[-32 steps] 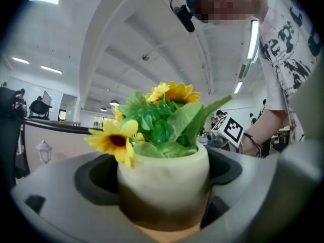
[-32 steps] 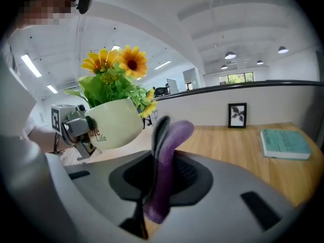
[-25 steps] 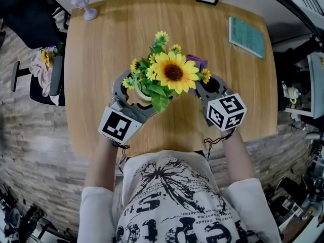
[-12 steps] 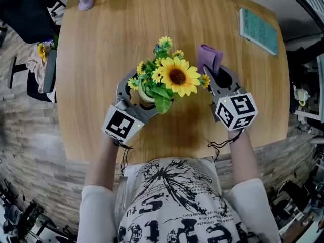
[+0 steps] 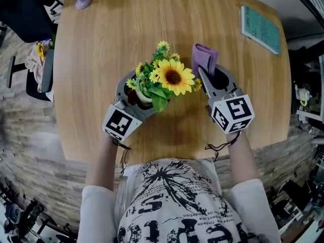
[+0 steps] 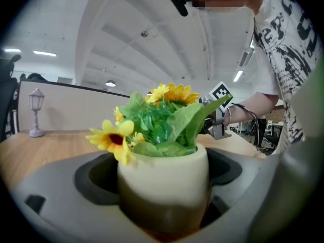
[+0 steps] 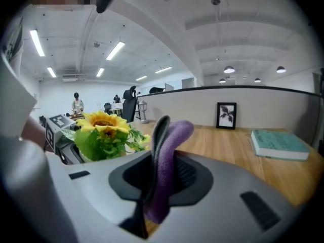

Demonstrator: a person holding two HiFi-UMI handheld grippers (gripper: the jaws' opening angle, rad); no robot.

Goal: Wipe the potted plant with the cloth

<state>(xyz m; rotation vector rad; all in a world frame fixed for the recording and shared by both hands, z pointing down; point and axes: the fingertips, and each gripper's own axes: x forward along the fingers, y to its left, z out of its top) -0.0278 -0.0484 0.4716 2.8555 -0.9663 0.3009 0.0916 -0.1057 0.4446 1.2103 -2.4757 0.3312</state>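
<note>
Your left hand-held gripper (image 5: 135, 91) clamps the potted plant (image 5: 173, 77). The right hand-held gripper (image 5: 212, 76) pinches the cloth (image 5: 204, 57) at the plant's 3 o'clock. Wiping is not yet begun.

A wooden tabletop (image 5: 96, 54) stands on a grey-brown floor (image 5: 25, 140). A black chair (image 5: 23, 11) sits off its far-left corner. A white partition (image 7: 273, 110) backs its far edge.

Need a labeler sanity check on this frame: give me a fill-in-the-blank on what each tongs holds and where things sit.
The left tongs hold the potted plant by its ____.
The right tongs pinch a ____ cloth.
In the head view, the teal book lies to the cloth's ____.
The plant's biggest bloom is a ____.
Missing words: pot; purple; right; sunflower.
</note>
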